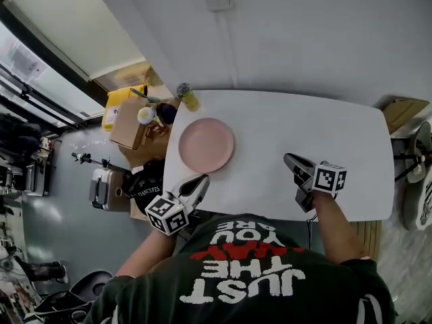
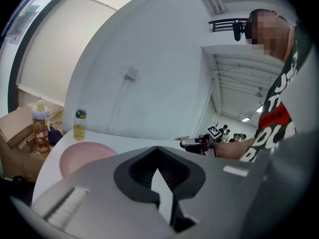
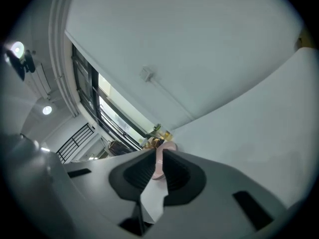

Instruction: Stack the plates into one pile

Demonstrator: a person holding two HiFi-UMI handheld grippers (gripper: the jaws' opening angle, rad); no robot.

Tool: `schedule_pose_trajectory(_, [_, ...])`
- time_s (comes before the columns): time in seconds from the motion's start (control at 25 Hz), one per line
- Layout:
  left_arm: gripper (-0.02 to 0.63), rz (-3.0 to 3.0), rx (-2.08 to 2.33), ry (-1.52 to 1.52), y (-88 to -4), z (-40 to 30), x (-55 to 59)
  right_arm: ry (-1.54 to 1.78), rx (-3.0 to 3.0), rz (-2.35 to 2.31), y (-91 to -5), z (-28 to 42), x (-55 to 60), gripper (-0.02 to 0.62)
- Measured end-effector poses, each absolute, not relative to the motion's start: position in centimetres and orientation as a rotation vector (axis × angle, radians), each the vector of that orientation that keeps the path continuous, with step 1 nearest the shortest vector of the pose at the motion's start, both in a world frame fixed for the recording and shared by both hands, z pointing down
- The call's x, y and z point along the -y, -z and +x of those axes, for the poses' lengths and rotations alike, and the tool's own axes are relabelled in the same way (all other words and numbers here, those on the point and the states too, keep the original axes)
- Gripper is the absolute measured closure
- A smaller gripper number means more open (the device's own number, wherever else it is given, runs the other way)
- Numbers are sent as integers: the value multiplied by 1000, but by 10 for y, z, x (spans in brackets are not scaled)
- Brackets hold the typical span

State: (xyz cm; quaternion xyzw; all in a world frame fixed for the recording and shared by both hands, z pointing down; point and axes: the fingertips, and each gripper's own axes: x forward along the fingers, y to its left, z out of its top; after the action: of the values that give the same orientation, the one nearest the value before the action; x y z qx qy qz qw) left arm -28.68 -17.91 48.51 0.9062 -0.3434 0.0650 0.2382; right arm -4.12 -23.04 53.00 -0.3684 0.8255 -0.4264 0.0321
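Pink plate (image 1: 206, 144) left of centre on surface (image 1: 304, 127); left claw (image 1: 200, 182) together, right claw (image 1: 291, 160) narrowly apart, both empty.

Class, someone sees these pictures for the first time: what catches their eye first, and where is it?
The pink plate stands out on the left part of the bare white table. Next come the left gripper and right gripper, each with a marker cube, held at the table's near edge.

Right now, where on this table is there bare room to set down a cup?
The whole stretch of the table right of the pink plate is bare. Only the far left corner is crowded: plate and bottle.
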Motion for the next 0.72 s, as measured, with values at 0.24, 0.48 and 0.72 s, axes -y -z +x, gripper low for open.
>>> schedule_pose_trajectory(0.24, [606,2525,922,-136,-476,-352,187,1241,-2561,-1141,-515,-96,221,554])
schedule_pose_trajectory(0.48, [606,2613,810,-183,-469,-453,191,1171,-2486,-1305,-504,-177,209,555])
schedule_pose_trajectory(0.72, [606,2644,797,-147,-463,-517,210,1011,-2537,-1475,-481,-241,198,575])
